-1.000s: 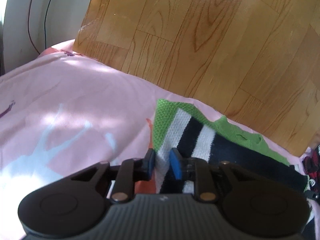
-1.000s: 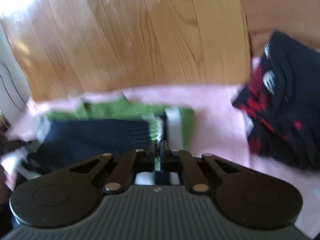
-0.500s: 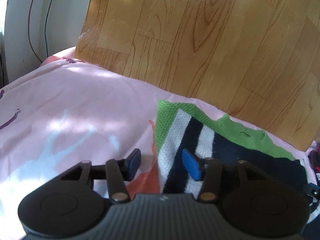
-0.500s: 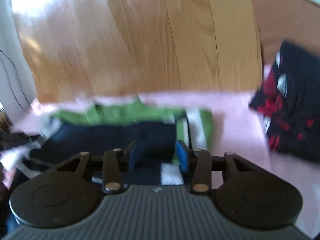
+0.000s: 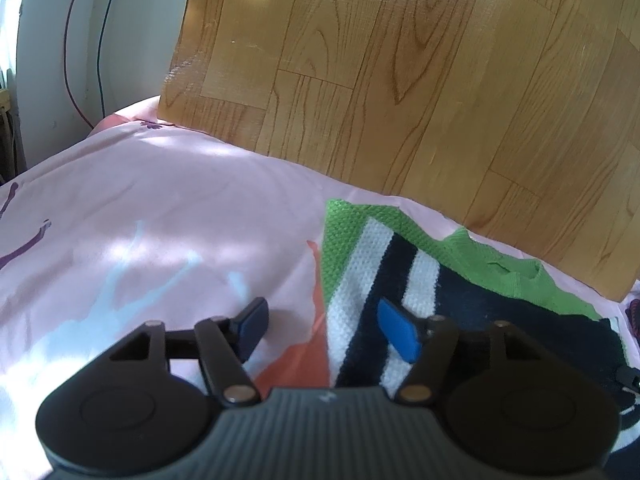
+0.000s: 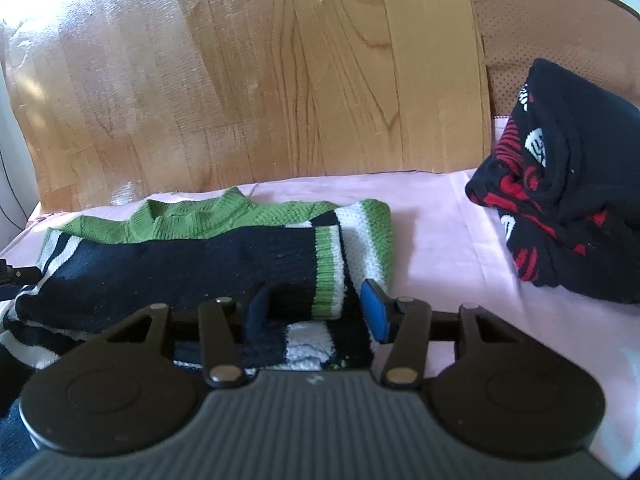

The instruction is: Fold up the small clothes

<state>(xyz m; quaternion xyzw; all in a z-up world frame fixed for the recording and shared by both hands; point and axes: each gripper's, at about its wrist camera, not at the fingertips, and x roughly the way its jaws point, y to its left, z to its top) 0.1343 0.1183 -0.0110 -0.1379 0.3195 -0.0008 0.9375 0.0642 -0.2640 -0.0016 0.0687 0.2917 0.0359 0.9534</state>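
Observation:
A small knitted sweater [image 6: 192, 256] in green, white and navy stripes lies partly folded on the pink sheet [image 6: 440, 216], a navy sleeve laid across its body. It also shows in the left wrist view [image 5: 404, 264]. My left gripper [image 5: 326, 330] is open and empty, its jaws straddling the sweater's striped left edge. My right gripper [image 6: 316, 312] is open and empty, jaws on either side of the sleeve's green cuff [image 6: 326, 272].
A pile of dark navy clothing with red and white print [image 6: 560, 200] lies on the right of the sheet. A wood-grain panel [image 5: 400, 80] rises behind the bed. Cables [image 5: 84, 40] hang on the white wall at far left.
Both grippers were shut on the sweater a second ago. Both have opened wide and let the cloth go; the sleeve now lies flat across the body.

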